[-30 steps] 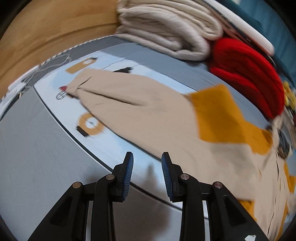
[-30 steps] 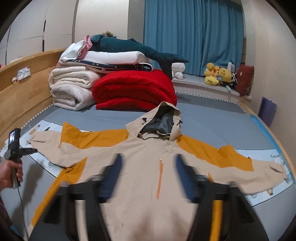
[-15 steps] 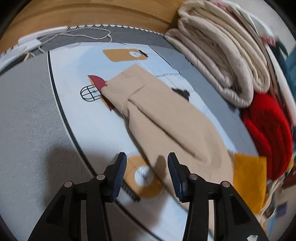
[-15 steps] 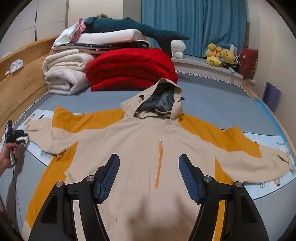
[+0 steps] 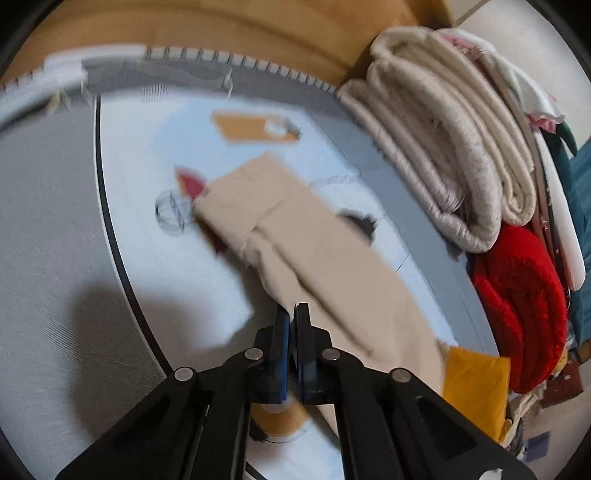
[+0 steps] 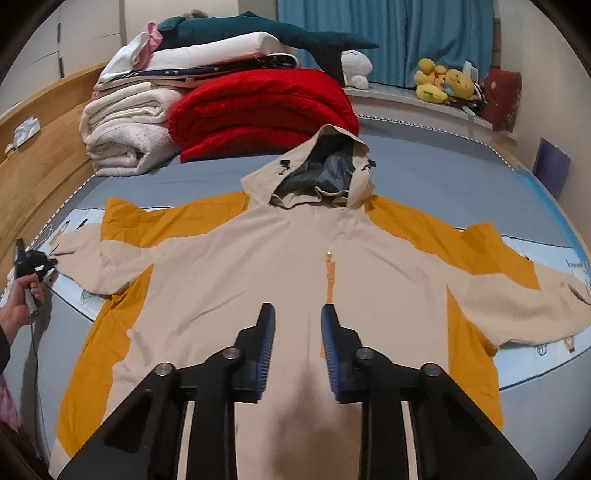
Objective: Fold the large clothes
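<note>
While right gripper (image 6: 297,325) gapes, left gripper (image 5: 293,321) pinches sleeve (image 5: 295,243).

Your left claw (image 5: 294,314) pinches the beige sleeve (image 5: 295,236) on the bed (image 5: 44,221), beside folded blankets (image 5: 443,147).

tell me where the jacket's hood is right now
In the right wrist view, the hood lies top center, just before the red quilt.

Red quilt (image 6: 258,110) folded beside cream blankets (image 6: 125,136) on bed (image 6: 424,166); plush toys (image 6: 441,83) on ledge, blue curtain (image 6: 388,33) behind.
</note>
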Demonstrator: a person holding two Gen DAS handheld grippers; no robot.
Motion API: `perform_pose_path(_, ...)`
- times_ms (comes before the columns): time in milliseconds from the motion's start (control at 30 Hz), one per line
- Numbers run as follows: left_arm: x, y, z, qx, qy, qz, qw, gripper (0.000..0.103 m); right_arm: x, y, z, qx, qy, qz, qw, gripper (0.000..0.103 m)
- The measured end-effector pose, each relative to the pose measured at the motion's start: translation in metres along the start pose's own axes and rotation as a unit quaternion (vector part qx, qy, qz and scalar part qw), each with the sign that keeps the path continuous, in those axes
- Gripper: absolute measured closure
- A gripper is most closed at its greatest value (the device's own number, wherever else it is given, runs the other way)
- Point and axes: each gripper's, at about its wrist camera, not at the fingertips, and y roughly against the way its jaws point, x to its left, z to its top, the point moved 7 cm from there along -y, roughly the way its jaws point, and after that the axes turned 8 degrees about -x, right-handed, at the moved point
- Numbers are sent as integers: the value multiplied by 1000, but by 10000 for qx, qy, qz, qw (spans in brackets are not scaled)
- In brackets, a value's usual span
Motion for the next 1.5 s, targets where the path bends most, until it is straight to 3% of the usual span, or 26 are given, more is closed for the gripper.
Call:
perform_pose_path(167, -72, 60, 28, -432, -737, 50, 9963, 103, -2, 1, 6, 74, -100, 2, 9999, 74)
perform_pose_path(233, -109, 89, 26, -574, -1158, -55, 9916, 103, -4, 2, 8, 87, -161, 24, 9998, 60)
perform_pose_path(300, -142, 114, 19, -713, -1482, -202, 9862, 103, -7, 3, 10, 111, -240, 10, 9996, 43)
perform_pose_path(433, -236, 164, -33, -778, -2225, -884, 9678, 103, -18, 5, 12, 216, -534, 16, 9983, 42)
perform_pose_path(567, -332, 202, -123, -474, -2833, -1781, 9412, 103, -29, 14, 15, 228, -689, -5, 9974, 43)
perform_pose_path(633, -381, 220, -193, -89, -3132, -2270, 9221, 103, -32, 19, 17, 197, -708, 18, 9973, 45)
perform_pose_path(733, -426, 238, -293, 642, -3490, -2811, 8917, 103, -40, 23, 22, 135, -776, 16, 9969, 55)
perform_pose_path(767, -431, 238, -316, 872, -3564, -2888, 8843, 103, -42, 23, 23, 135, -799, 10, 9967, 56)
perform_pose_path(833, -434, 228, -396, 2000, -3880, -2877, 8524, 93, -49, 21, 23, 163, -866, -19, 9961, 56)
perform_pose_path(900, -420, 230, -431, 2527, -4095, -2616, 8367, 93, -56, 16, 20, 281, -966, -5, 9949, 56)
perform_pose_path(933, -414, 235, -431, 2552, -4153, -2579, 8342, 93, -60, 14, 19, 332, -1046, 15, 9940, 56)
perform_pose_path(967, -408, 244, -425, 2502, -4226, -2527, 8337, 93, -64, 11, 17, 404, -1167, 53, 9923, 56)
perform_pose_path(1000, -404, 252, -411, 2406, -4228, -2455, 8385, 93, -67, 8, 15, 479, -1264, 81, 9908, 56)
perform_pose_path(1100, -382, 270, -367, 2163, -3803, -2157, 8730, 92, -70, 0, 10, 641, -1420, 177, 9876, 56)
perform_pose_path(1133, -373, 274, -345, 2017, -3587, -2047, 8881, 91, -70, -3, 8, 683, -1447, 214, 9869, 56)
perform_pose_path(1233, -346, 269, -304, 1433, -3416, -1736, 9125, 89, -69, -15, -5, 901, -1622, 284, 9822, 56)
perform_pose_path(1300, -326, 251, -288, 1242, -3463, -1182, 9223, 89, -68, -27, -21, 1203, -1904, 390, 9735, 56)
perform_pose_path(1400, -317, 238, -271, 1298, -3282, -1117, 9289, 89, -64, -49, -52, 1748, -2290, 515, 9562, 56)
perform_pose_path(1500, -316, 238, -256, 1195, -3339, -1063, 9289, 89, -59, -70, -83, 2228, -2616, 543, 9375, 56)
